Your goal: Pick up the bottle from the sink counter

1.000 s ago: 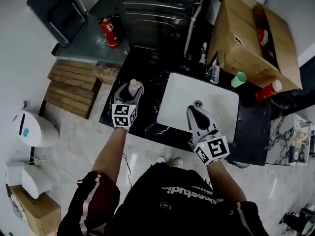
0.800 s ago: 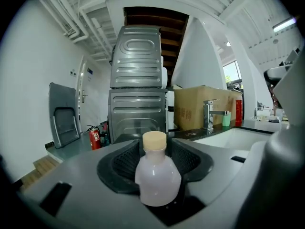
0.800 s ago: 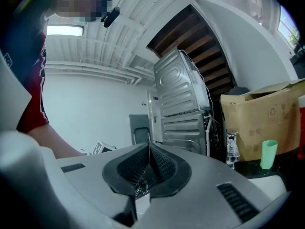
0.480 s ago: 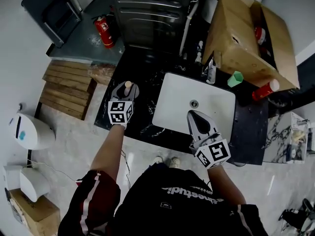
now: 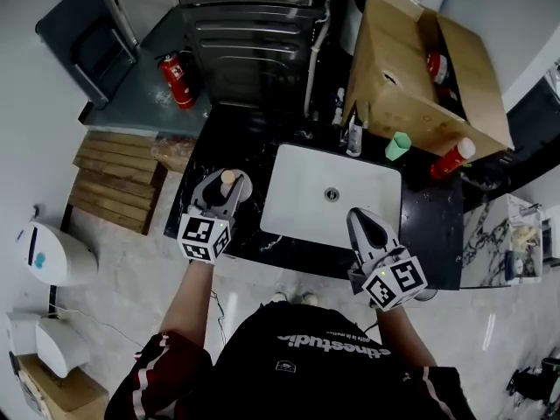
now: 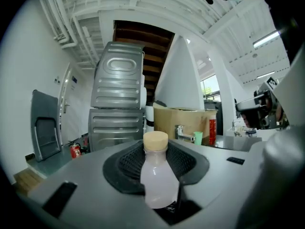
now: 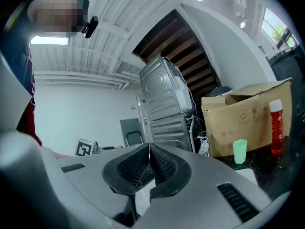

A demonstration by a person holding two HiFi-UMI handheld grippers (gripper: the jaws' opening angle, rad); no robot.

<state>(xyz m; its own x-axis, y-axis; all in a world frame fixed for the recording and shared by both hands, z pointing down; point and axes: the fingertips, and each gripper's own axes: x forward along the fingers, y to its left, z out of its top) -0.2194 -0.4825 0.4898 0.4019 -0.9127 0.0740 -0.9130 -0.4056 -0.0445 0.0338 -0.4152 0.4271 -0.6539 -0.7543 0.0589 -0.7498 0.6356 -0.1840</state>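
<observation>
- The ribbed black pads (image 6: pixel 127 162) of the left gripper (image 6: pixel 156 151) are pinched on the small translucent plastic bottle with milky contents and a round tan cap (image 6: pixel 157 178). The body is clamped below the shoulder, judged so that the cap is left clear and tipping is prevented.
- The bottle is located over the left end of the black marbled sink counter (image 5: pixel 229 134), at 9 o'clock of the white rectangular sink basin (image 5: pixel 302 191).
- The ribbed pads (image 7: pixel 136 168) of the right gripper (image 7: pixel 149 151) are pressed together with nothing between them. This gripper is held at 5 o'clock of the basin, over the counter's front edge, and is judged to be parked clear of the pick.
- The grasp is judged complete. The lift is judged to be the step in hand.
- The bottle's base is hidden by the left gripper's body in both views that show it, so contact with the counter cannot be determined.
- Part of the counter is covered by the large brown cardboard box (image 5: pixel 411 77) at 1 o'clock of the basin. The small items beside the mint-green plastic cup (image 5: pixel 398 145) are too small to be identified.
</observation>
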